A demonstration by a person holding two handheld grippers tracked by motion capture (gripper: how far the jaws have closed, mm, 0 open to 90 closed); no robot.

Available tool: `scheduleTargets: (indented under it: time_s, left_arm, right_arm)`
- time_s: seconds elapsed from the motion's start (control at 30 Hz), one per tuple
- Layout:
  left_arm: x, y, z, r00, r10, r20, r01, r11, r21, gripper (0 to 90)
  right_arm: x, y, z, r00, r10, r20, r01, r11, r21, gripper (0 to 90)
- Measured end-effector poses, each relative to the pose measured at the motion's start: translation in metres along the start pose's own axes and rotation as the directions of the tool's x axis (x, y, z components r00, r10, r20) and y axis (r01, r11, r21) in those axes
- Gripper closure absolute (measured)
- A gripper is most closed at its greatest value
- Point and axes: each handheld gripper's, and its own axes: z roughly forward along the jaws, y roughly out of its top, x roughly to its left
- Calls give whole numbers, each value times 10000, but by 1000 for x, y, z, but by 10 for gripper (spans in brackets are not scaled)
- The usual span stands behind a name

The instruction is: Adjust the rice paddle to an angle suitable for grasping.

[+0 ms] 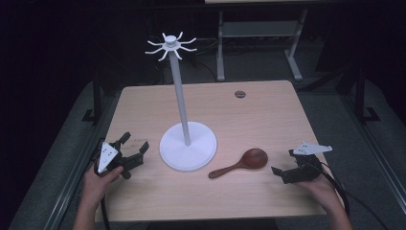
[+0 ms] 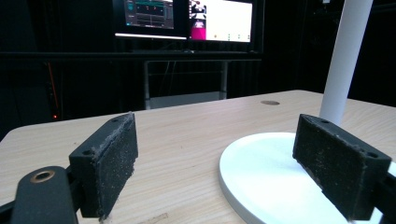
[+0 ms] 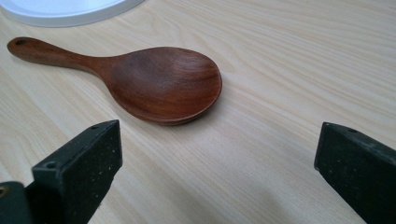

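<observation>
Spoon (image 3: 154,81) lies flat on the table (image 1: 268,115) beside the white stand's base (image 1: 187,146) — my right gripper (image 1: 282,167), jaws wide and empty, sits near its bowl. Left gripper (image 1: 134,148) also gapes empty. Pinching the shallow bowl could skid it away.

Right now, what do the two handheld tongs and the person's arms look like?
Both are black two-jaw tongs, left tongs and right tongs, with flat rectangular pads of speckled, rough-looking black material. Each carries a pale grey three-cornered plate on top; the left one has small dark dots. A black cable trails from each. The forearms are bare, with no sleeves in view.
</observation>
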Motion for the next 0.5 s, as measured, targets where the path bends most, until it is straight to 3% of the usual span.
scheduleTargets:
  time_s: [0.13, 0.3, 0.5]
  left_arm:
    - [0, 0, 0, 10000, 20, -25, -20, 10000, -20, 134]
    - [0, 0, 0, 10000, 9, -35, -9, 10000, -34, 134]
    - [0, 0, -1, 10000, 18, -30, -18, 10000, -18, 134]
  right_arm:
    - [0, 1, 0, 10000, -9, -37, 9, 10000, 25, 5]
    - [1, 5, 0, 9998, -44, -211, 44, 10000, 9, 81]
    - [5, 16, 3, 9992, -210, -331, 214, 9997, 113, 251]
